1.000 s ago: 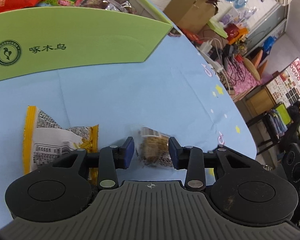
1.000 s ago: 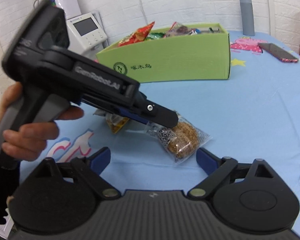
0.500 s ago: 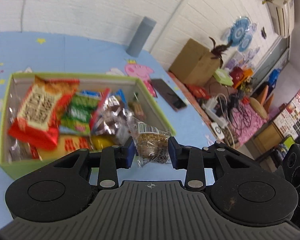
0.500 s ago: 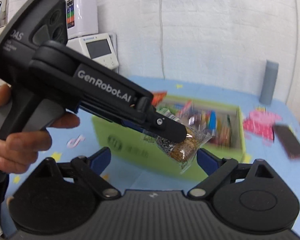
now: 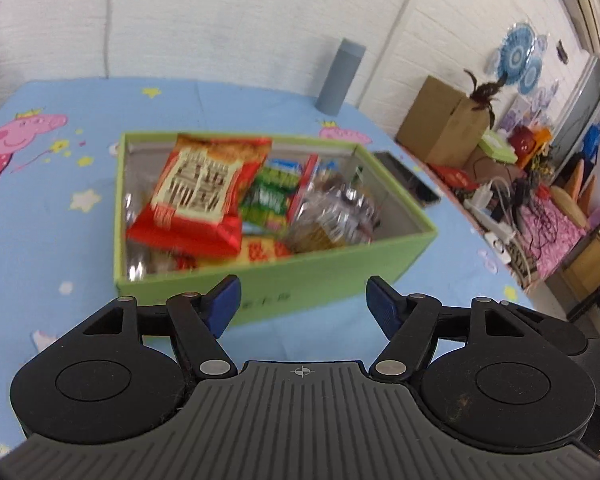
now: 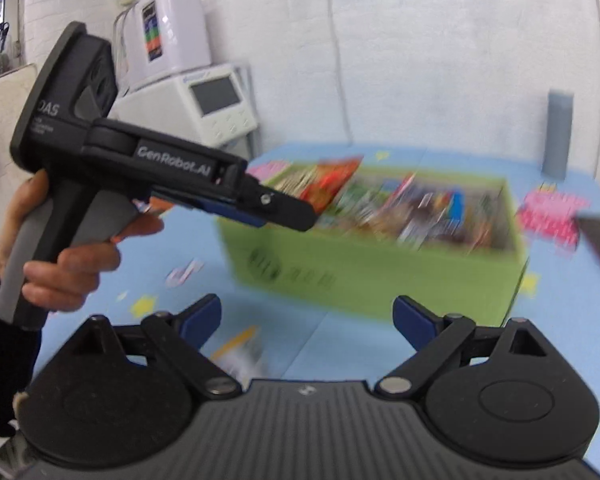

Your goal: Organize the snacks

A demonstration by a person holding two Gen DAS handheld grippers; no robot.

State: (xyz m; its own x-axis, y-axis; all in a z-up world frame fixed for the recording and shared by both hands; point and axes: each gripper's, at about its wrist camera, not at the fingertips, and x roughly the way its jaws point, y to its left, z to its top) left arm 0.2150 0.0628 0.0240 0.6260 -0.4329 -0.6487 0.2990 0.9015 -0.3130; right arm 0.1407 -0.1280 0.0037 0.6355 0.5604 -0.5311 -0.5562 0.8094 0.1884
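Observation:
A green box [image 5: 328, 280] stands on the blue tablecloth and holds several snacks. Among them are a red bag [image 5: 198, 192], a green packet [image 5: 270, 198] and a clear packet of brown cake [image 5: 328, 216]. My left gripper [image 5: 303, 304] hovers before the box's near wall; its jaws are opening with nothing between them. In the right wrist view a hand [image 6: 72, 264] holds the left gripper [image 6: 296, 214] above the box [image 6: 372, 276]. My right gripper [image 6: 307, 320] stands open and empty. A yellow-edged packet [image 6: 240, 350] lies blurred on the cloth below it.
A grey cylinder [image 5: 340, 76] stands at the table's far edge and a dark phone [image 5: 410, 182] lies right of the box. A cardboard box [image 5: 444, 120] and cluttered cables sit off the table to the right. White appliances [image 6: 204, 100] stand at the back left.
The left gripper lifted the clear cake packet off the cloth to above the box, then its jaws parted and the packet left them. The right gripper rose too, still open.

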